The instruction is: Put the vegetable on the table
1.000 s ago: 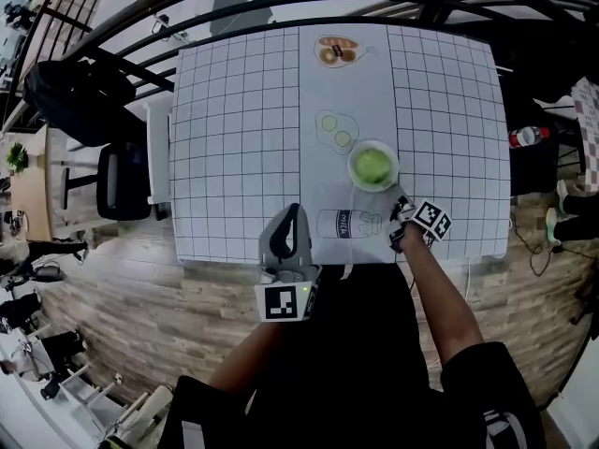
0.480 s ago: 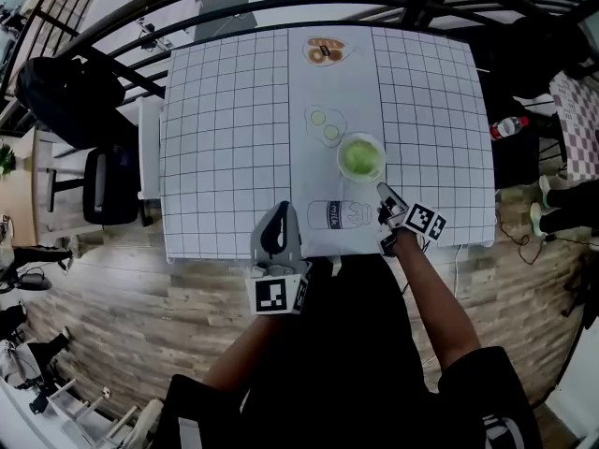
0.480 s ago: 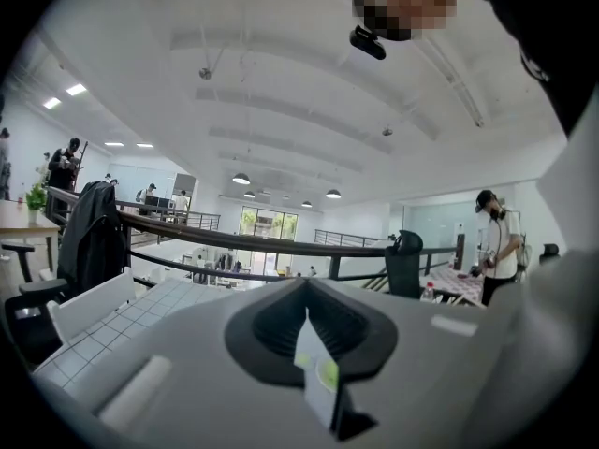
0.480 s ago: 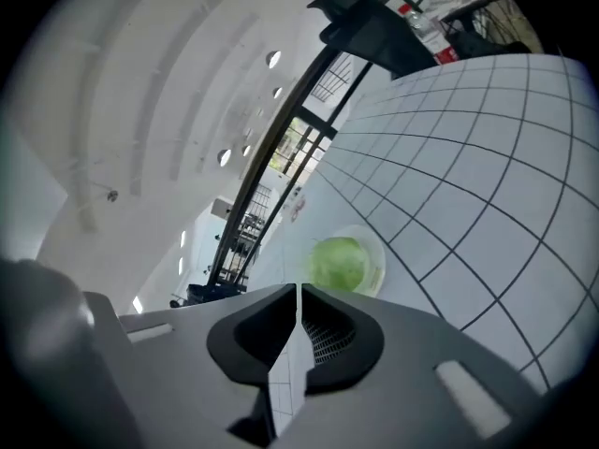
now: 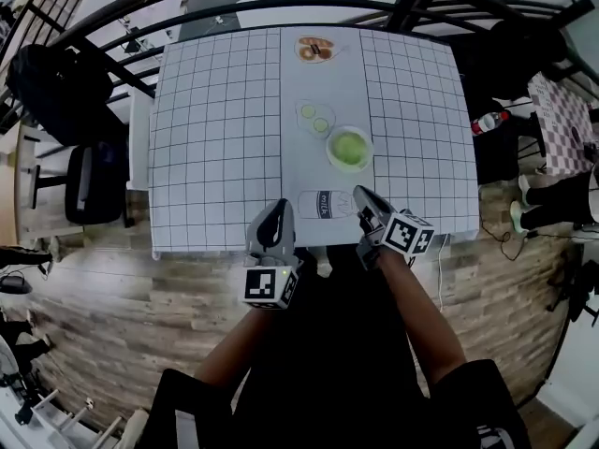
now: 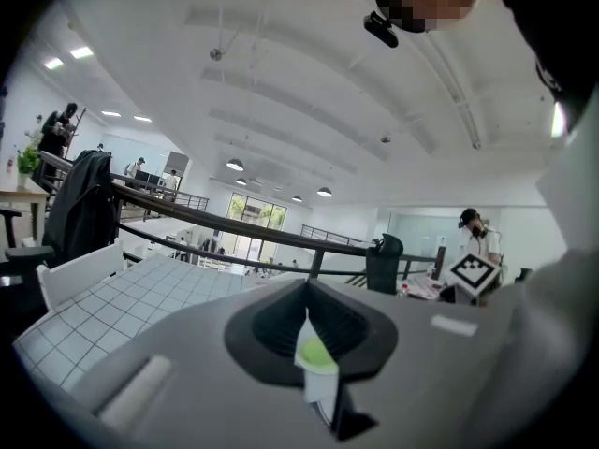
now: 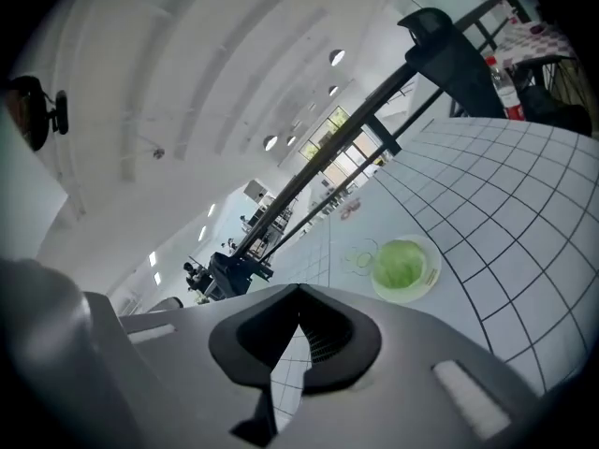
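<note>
The table (image 5: 215, 138) carries a white bowl (image 5: 330, 153) right of centre, and the vegetable (image 5: 349, 148) sits inside it as a pale green, leafy heap. Both grippers hang at the near edge. The left gripper (image 5: 278, 210) has its jaws clenched on nothing; a green sliver in the slit is probably the bowl beyond. The right gripper (image 5: 360, 196) is nearer the bowl, jaws pressed together and empty. I expect the vegetable to be light, soft and easily bruised, so I'd pinch it gently across the top of the mound, clear of the rim.
</note>
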`<state>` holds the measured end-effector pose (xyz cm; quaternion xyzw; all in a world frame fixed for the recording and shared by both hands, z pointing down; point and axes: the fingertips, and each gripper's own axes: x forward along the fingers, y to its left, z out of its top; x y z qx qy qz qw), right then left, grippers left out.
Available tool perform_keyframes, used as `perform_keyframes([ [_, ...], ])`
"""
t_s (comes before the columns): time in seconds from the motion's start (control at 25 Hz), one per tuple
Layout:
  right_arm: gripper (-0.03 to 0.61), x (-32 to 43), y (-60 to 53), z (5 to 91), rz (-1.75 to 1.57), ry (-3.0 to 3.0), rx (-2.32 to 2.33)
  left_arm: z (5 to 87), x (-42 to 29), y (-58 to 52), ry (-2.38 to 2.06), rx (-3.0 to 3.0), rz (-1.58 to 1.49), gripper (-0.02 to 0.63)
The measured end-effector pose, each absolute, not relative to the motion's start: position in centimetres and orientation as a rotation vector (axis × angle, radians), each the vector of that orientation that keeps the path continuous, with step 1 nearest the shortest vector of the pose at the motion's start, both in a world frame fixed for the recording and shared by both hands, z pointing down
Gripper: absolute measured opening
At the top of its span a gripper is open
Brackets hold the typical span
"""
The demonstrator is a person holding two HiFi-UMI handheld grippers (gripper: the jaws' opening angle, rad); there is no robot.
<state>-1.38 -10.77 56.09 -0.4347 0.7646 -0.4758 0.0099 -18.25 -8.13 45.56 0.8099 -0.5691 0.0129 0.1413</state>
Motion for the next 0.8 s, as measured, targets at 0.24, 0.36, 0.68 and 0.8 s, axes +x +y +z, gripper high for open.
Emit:
perform_keyframes([
  [0.24, -0.002, -2.4, -8.2, 50.1, -1.289, 2.494, -1.288, 45.3, -15.0, -5.6, -1.535, 2.391, 0.005, 0.008],
  [0.36, -0.002, -1.8, -6.4, 47.1, -1.119, 2.599, -1.308, 43.8, -13.1, -4.4, -1.531, 2.422, -0.015, 0.008],
  [0.68, -0.002, 3.6, -1.4, 42.6, -0.728, 2.693, -1.422, 41.9, -7.9, -0.7, -1.655, 2.368, -0.028, 0.008],
  [0.8, -0.002, 6.0, 0.7, 40.4, -0.548, 2.702, -1.457, 40.4, -4.3, 1.2, -1.674, 2.432, -0.039, 0.008],
])
